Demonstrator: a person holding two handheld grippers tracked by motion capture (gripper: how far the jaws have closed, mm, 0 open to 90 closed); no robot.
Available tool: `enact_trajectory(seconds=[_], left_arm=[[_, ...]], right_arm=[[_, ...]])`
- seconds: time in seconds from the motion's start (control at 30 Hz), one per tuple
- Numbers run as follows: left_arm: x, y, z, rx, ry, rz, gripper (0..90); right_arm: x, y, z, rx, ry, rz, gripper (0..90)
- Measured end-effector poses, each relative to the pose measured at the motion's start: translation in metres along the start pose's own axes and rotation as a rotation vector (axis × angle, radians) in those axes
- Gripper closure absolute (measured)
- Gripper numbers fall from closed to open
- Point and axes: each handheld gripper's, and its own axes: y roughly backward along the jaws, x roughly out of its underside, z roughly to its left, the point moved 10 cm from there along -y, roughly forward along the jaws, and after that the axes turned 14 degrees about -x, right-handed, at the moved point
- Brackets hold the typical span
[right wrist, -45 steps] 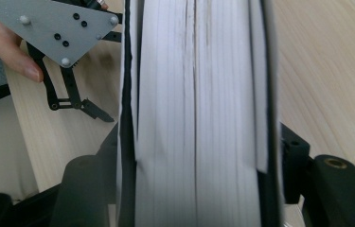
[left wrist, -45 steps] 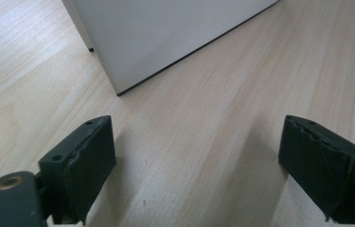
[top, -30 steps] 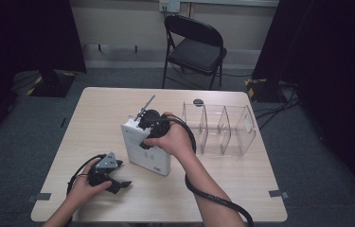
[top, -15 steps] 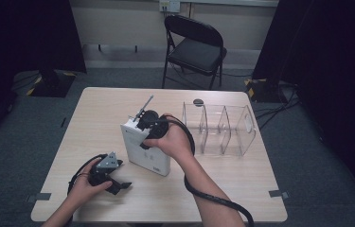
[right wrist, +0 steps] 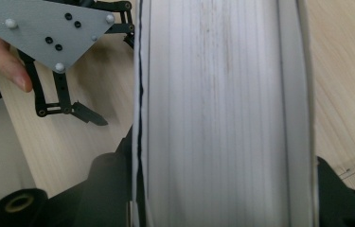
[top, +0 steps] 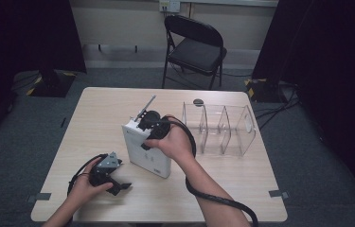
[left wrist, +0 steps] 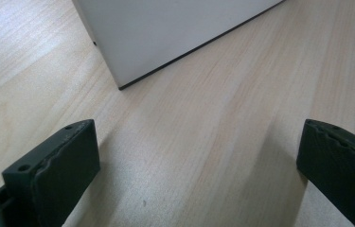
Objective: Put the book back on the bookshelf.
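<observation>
Right gripper [top: 143, 126] jaws closing on white book [top: 149, 151] — left gripper [top: 116, 182] jaws wide, opening.

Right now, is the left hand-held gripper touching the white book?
Apart. In the left gripper view, bare tabletop lies between the left hand-held gripper, its jaws wide open, and the white book.

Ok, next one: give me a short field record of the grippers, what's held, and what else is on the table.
surface: light wooden table
held thing: thick white book, standing on edge
right gripper: on the book's top edge, jaws just closing, one each side of it
left gripper: jaws just opening, nothing between them, near table front
other: clear plastic three-bay organiser, right of the book
</observation>
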Motion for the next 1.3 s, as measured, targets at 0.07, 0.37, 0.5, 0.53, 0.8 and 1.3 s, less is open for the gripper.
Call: enact_trajectory(seconds=[0.07,0.37,0.5,0.53,0.8,1.3], left_arm=[[0.000,0.000,0.000,0.000,0.000,0.000,0.0],[0.000,0.000,0.000,-0.001,0.000,0.000,0.0],[0.000,0.000,0.000,-0.001,0.000,0.000,0.0],[0.000,0.000,0.000,0.001,0.002,0.000,0.0],[0.000,0.000,0.000,0.001,0.003,0.000,0.0],[0.000,0.000,0.000,-0.001,0.001,0.000,0.0]], right_arm=[[0.002,0.002,0.000,-0.010,-0.016,-0.007,52.1],[0.006,0.012,0.004,-0.031,-0.041,-0.027,52.3],[0.007,0.022,0.006,-0.033,-0.051,-0.038,52.3],[0.008,0.024,0.006,-0.031,-0.054,-0.032,52.2],[0.020,0.037,0.006,-0.011,-0.054,-0.019,52.2],[0.055,0.053,0.001,-0.004,-0.100,-0.029,52.2]])
